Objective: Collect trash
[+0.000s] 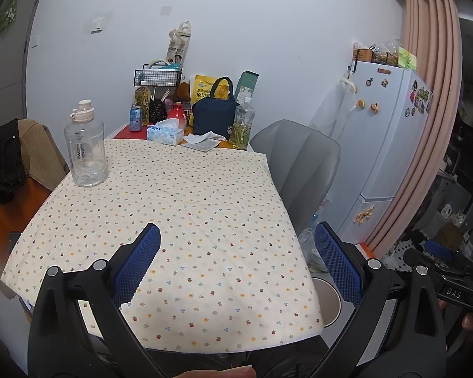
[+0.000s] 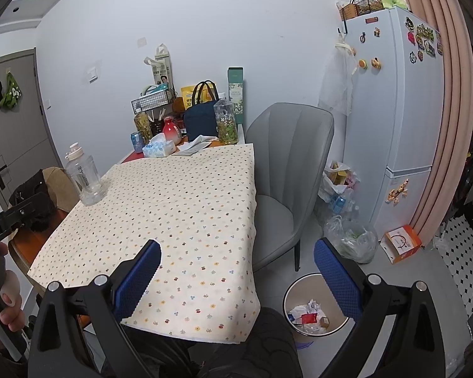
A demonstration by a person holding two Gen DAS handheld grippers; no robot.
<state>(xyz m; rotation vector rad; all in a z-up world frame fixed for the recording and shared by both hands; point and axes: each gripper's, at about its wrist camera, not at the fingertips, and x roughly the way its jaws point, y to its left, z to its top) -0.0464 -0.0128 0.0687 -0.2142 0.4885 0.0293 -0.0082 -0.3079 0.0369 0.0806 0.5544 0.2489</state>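
Over the near edge of a table with a dotted cloth [image 1: 186, 208], my left gripper [image 1: 239, 261] is open and holds nothing. My right gripper [image 2: 238, 280] is open and empty too, spanning the table's right corner and a round waste bin [image 2: 286, 302] on the floor. Inside the bin lie crumpled paper and wrappers [image 2: 309, 313]. In the left wrist view only part of the bin [image 1: 329, 302] shows, behind the right finger. A crumpled white tissue [image 1: 201, 138] [image 2: 199, 140] lies at the far end of the table, far from both grippers.
A clear water jug [image 1: 85, 151] stands on the cloth at the left. Bottles, a can, a tissue box [image 1: 165, 134] and a navy bag [image 1: 214, 115] crowd the far end. To the right are a grey chair [image 2: 287, 170], a fridge [image 2: 400, 100], plastic bags [image 2: 353, 236] and an orange box [image 2: 402, 242].
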